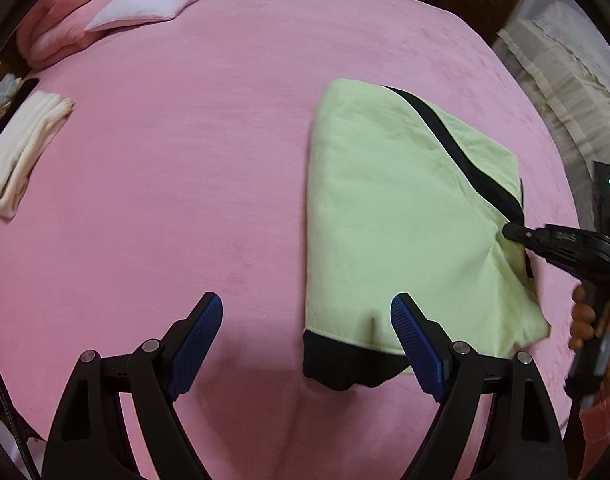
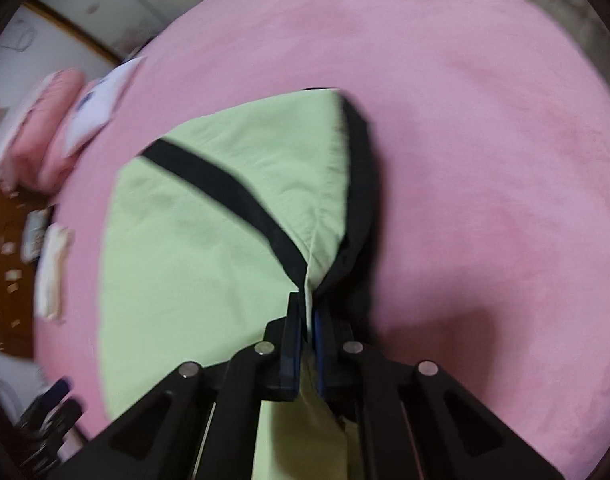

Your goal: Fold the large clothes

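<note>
While the right gripper is pinching the edge of the light-green, black-trimmed garment between closed fingers, the left gripper is hovering wide open and empty beside its black hem. Folded small, the garment is lying on the pink bedspread. It is looking soft, light and limp; gripping all layers at a folded corner seems safest.

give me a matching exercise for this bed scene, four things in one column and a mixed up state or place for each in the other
Things:
1. left gripper
2. right gripper
3. white folded towel
4. pale pillow

States or places:
A. far corner of the bed, beside a rolled pink blanket
B. jaws shut on the green garment
C. jaws open, holding nothing
D. at the bed's left edge

Pairs: 1-C, 2-B, 3-D, 4-A
</note>
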`<state>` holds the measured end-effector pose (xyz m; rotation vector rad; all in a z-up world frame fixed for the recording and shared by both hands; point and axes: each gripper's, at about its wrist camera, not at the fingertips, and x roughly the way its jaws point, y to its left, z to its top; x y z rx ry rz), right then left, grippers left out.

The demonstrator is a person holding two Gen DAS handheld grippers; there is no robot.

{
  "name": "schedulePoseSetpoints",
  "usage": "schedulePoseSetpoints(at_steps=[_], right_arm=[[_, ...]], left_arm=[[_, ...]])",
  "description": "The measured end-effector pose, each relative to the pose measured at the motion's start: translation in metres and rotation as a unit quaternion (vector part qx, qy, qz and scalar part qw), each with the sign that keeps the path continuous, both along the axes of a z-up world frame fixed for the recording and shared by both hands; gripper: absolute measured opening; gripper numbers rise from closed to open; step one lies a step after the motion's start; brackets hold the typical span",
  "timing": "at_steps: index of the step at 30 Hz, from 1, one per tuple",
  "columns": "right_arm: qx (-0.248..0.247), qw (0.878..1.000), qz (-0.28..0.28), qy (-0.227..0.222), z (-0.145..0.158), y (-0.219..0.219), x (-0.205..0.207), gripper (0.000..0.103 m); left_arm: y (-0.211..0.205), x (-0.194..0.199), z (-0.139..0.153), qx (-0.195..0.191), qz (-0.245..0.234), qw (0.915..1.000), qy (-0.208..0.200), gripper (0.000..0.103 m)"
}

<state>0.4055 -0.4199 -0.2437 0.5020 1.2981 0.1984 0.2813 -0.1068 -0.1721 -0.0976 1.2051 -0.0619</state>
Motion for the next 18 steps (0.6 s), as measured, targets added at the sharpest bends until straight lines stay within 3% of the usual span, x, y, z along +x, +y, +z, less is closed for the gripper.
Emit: schedulePoseSetpoints(at_steps=[7,12,13,14,16,18], right_arm=[[0.122,0.990,0.054,-0.041,0.034,0.057,0.014,0.004],[0.254,0.964,0.009,-0.073,0.051,0.027,0.000,0.004],[0.252,0.965,-0.009,-0.078,0.048,0.011,-0.006,0.004],[0.219,0.972,-0.028,-0.079,0.043,-0.007,-0.010,0.004],[0.138,0.988,-0.042,-0.054,0.026,-0.029,-0.012,0.004],[0.093,0.995,-0.042,-0.023,0.000,-0.041,-0.012,0.004]], left_arm=[[0.014,0.008,-0.006,0.019,0.034,0.9992,0.013,0.085],[0.013,0.008,-0.001,0.029,0.030,0.9990,0.014,0.085],[0.011,0.008,-0.001,0.033,0.028,0.9990,0.015,0.085],[0.010,0.008,-0.001,0.034,0.026,0.9990,0.014,0.085],[0.007,0.009,-0.001,0.034,0.024,0.9990,0.012,0.085],[0.000,0.009,-0.004,0.036,0.020,0.9991,0.013,0.085]])
